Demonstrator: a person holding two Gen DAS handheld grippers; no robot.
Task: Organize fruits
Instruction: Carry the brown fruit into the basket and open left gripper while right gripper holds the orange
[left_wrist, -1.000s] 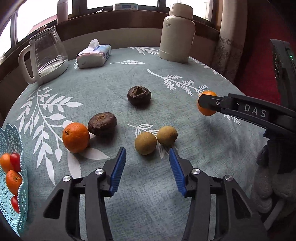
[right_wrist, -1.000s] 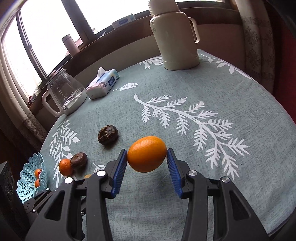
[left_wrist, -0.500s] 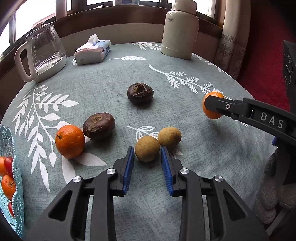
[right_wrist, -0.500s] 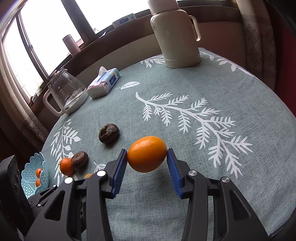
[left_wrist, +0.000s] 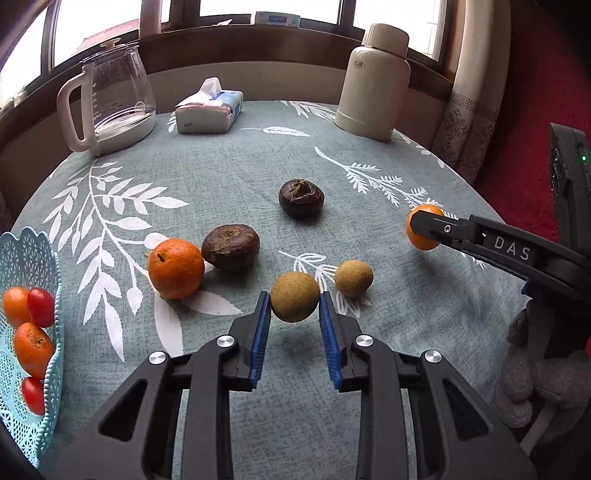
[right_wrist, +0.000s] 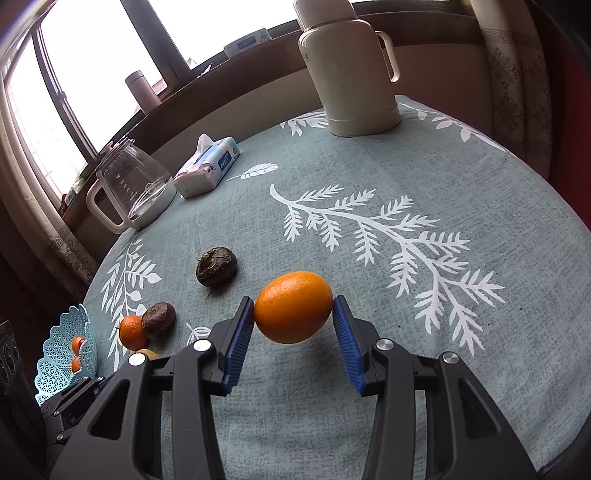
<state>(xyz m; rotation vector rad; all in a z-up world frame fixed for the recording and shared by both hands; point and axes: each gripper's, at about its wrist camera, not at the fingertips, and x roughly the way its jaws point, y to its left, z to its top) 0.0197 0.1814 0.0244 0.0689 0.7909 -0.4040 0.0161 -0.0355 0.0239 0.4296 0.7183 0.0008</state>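
Now the left gripper (left_wrist: 294, 308) clamps a tan fruit (left_wrist: 294, 301); a second tan fruit (left_wrist: 354, 277) sits just right, while the right gripper (right_wrist: 293, 314) grips an orange (right_wrist: 293, 305).

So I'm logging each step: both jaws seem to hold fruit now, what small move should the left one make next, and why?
Probably carry it left to the basket. The left gripper is shut on the tan fruit, apparently just off the cloth, and the basket already holding fruit sits at the table's left edge.
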